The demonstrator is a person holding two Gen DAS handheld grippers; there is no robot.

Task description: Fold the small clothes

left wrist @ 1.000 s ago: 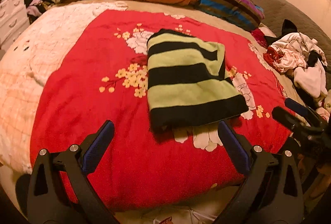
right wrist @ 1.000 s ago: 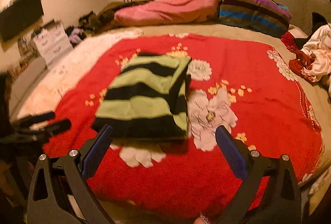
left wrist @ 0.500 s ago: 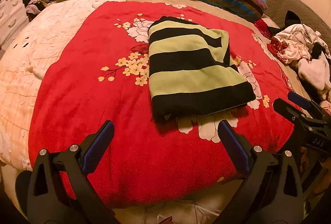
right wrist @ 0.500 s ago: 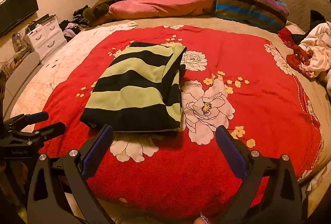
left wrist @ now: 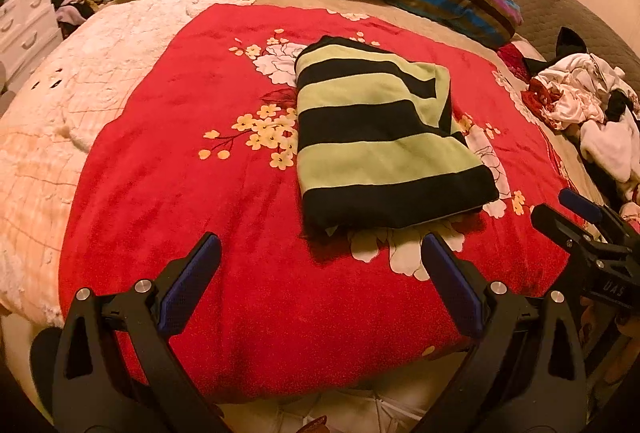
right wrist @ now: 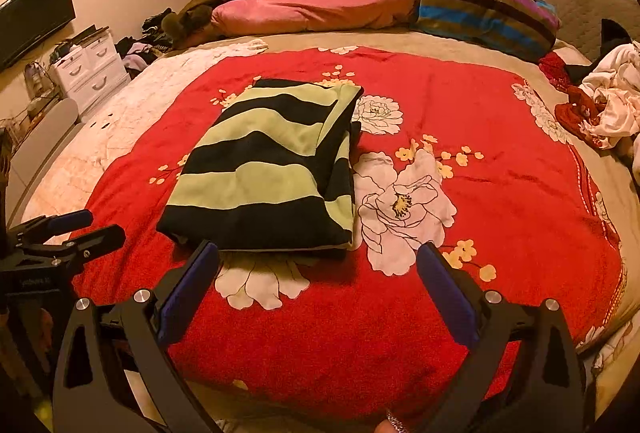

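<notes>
Left gripper [left wrist: 320, 249]: spread wide, holding nothing
Right gripper [right wrist: 318, 255]: spread wide too
Sweater [left wrist: 380, 137]: folded, lying on red blanket [left wrist: 192, 113]

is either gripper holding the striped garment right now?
No: the striped garment lies folded on the red blanket, with the right gripper and left gripper both open and short of it.

A: How are the two grippers held?

B: The left gripper [left wrist: 320, 253] is held low and level, its blue-padded fingers [left wrist: 188, 283] spread wide with nothing gripped between them.

A: And the other?

B: Same story: the right gripper [right wrist: 318, 263] is kept wide apart, nothing clamped. Each one is glimpsed at the edge of the other's view, side by side.
</notes>
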